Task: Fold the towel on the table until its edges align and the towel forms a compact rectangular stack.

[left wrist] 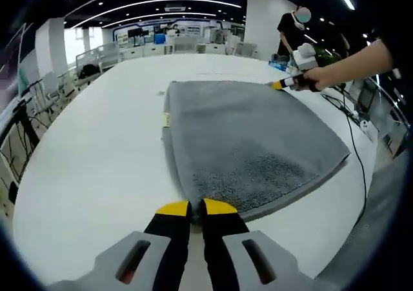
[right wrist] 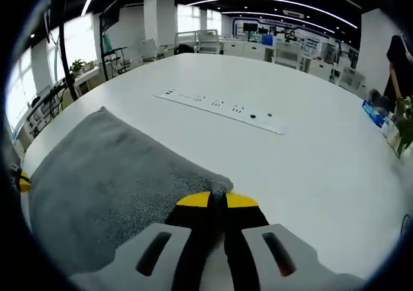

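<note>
Your towel (left wrist: 251,142) lies flat on the white table (left wrist: 97,162), a grey, thick-piled cloth that already looks doubled, with a layered hem along its near edge. Judge it soft and limp, light but not flimsy: it will sag and drape between two grips instead of holding a line, and the pile should cling to itself once laid, so a fold ought to stay put. Corners are your best hold, since pinching both layers there keeps the edges together as you carry them over. Your left gripper (left wrist: 197,207) sits low at the near corner, jaws pressed together with the tips right at the hem; they seem to pinch the edge, though the cloth between them is hard to make out. Your right gripper (right wrist: 217,199) reaches to the far corner, jaws likewise clenched, with the towel's corner (right wrist: 219,184) bunched just at the tips. In the left gripper view you see that arm stretched out from the right, hand (left wrist: 316,78) wrapped round the handle, tool held low and nearly level with the table. A power strip (right wrist: 222,110) lies beyond the towel, well apart.
</note>
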Available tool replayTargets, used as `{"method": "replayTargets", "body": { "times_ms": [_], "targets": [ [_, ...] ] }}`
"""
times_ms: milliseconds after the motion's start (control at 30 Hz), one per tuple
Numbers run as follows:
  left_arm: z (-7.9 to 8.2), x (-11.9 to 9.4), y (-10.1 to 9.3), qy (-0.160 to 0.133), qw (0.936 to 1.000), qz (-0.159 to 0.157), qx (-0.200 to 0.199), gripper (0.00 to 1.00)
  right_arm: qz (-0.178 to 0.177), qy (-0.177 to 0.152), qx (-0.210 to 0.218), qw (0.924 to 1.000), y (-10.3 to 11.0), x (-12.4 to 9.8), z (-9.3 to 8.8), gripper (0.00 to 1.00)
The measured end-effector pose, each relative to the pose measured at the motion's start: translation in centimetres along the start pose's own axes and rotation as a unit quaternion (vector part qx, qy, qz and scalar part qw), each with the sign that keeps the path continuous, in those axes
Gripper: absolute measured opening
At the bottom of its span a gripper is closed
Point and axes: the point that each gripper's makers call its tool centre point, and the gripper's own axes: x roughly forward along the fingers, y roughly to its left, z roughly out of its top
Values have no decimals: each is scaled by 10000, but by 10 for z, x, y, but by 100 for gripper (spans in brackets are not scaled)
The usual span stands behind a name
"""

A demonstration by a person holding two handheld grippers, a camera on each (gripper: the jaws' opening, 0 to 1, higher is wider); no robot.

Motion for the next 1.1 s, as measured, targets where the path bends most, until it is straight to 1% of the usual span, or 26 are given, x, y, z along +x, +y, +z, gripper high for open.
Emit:
{"method": "replayTargets", "body": {
  "times_ms": [33,100,133,200,233,400,500,600,700,767,800,833,900,967,1000,1100],
  "targets": [
    [1,2,-8,10,9999,-83,61,6,-50,12,59,10000,-9,-3,-4,4],
    [2,5,-21,28,9997,-256,8,6,-120,29,100,9999,-19,-11,-9,4],
    [2,6,-24,44,9996,-277,5,6,-132,31,100,9999,-21,-13,-10,4],
    [6,8,-42,88,9987,-433,242,6,-171,40,96,9998,-31,-18,-14,4],
    [5,9,-45,119,9985,-464,254,6,-186,43,108,9998,-38,-21,-17,4],
    [10,15,-76,221,9949,-742,644,6,-275,23,174,9995,-53,-36,-24,4],
    [13,18,-90,267,9926,-850,823,5,-314,-3,133,9994,-66,-41,-28,4],
    [16,22,-104,369,9898,-941,1001,5,-387,77,133,9991,-78,-50,-32,4],
    [17,24,-113,393,9881,-989,1108,5,-441,65,219,9988,-86,-57,-35,4],
    [16,24,-118,397,9874,-1001,1160,5,-470,-7,317,9984,-89,-60,-39,4],
    [17,24,-118,396,9873,-998,1172,5,-475,-52,258,9985,-89,-61,-39,4],
    [16,25,-118,396,9874,-973,1181,5,-482,-85,129,9987,-88,-61,-38,4],
    [16,24,-117,399,9879,-942,1169,5,-485,-89,136,9987,-93,-57,-38,4],
    [16,24,-117,395,9884,-931,1133,5,-481,-136,262,9984,-93,-58,-37,4],
    [15,24,-117,385,9886,-925,1126,5,-460,-174,403,9980,-93,-59,-37,4],
    [15,24,-116,353,9901,-891,1028,5,-445,-210,479,9976,-95,-58,-38,4]
  ]
}}
